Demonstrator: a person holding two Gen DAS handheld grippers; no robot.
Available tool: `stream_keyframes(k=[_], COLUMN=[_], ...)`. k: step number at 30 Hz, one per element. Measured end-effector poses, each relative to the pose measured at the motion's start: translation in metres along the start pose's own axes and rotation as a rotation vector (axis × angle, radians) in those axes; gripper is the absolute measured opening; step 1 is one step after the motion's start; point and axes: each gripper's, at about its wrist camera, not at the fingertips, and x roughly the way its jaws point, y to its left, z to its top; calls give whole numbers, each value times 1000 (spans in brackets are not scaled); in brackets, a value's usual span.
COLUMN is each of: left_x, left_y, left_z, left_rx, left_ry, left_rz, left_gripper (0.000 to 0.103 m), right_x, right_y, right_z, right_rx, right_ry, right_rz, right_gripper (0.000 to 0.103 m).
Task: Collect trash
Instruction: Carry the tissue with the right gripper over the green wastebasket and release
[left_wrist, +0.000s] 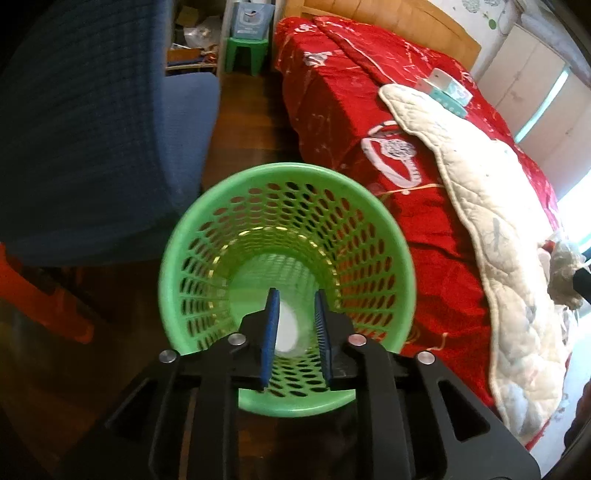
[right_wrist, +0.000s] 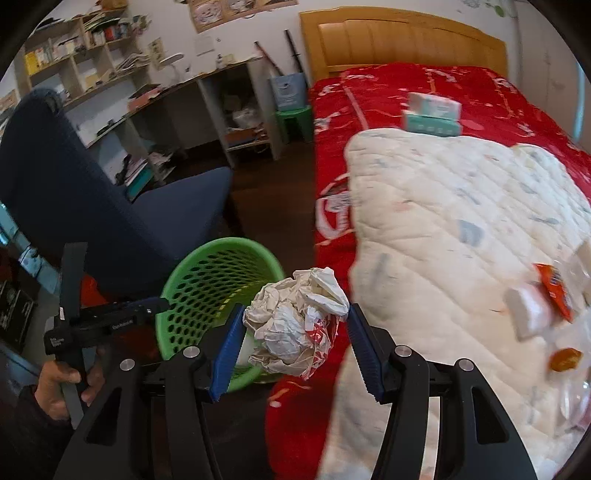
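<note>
A green perforated basket (left_wrist: 288, 171) stands on the dark floor between a blue chair and the bed. My left gripper (left_wrist: 295, 295) points down into it, jaws a little apart. A white scrap (left_wrist: 290, 332) shows between the blue pads, down inside the basket, and the right pad is clear of it. My right gripper (right_wrist: 297, 308) is shut on a crumpled white wad with red print (right_wrist: 295, 325), held beside the bed edge, just right of the basket (right_wrist: 207, 258). In the right wrist view a hand (right_wrist: 62, 376) holds the left gripper (right_wrist: 164, 303) over the basket's rim.
A bed with a red cover (right_wrist: 388, 92) and a white quilt (right_wrist: 443, 221) fills the right. On the quilt lie an orange wrapper (right_wrist: 554, 291), a white packet (right_wrist: 528, 314) and a teal tissue box (right_wrist: 432, 116). The blue chair (left_wrist: 110, 129) stands left; desk shelves (right_wrist: 221, 110) behind.
</note>
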Motion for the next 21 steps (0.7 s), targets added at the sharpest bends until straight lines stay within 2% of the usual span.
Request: stream_keyframes(k=[4, 7, 8, 10, 17, 21], left_x=[-10, -19, -22, -28, -34, -33], left_y=[18, 26, 29, 36, 53, 57], left_z=[-3, -4, -5, -6, -9, -10], left_rx=[-44, -51, -53, -65, -106, -118], left_ry=[-9, -27, -33, -47, -52, -49], left_rz=[-1, 12, 18, 33, 35, 31], left_gripper=[21, 29, 36, 42, 45, 47], right_x=[15, 32, 37, 49, 80, 91], right_y=[22, 39, 43, 53, 75, 81], right_z=[4, 5, 5, 3, 4, 5], right_rx=[-23, -51, -55, -67, -71, -39], right_ry=[21, 45, 54, 74, 126, 147], right_rz=[45, 57, 65, 77, 113, 149], right_gripper=[54, 55, 55, 55, 56, 61])
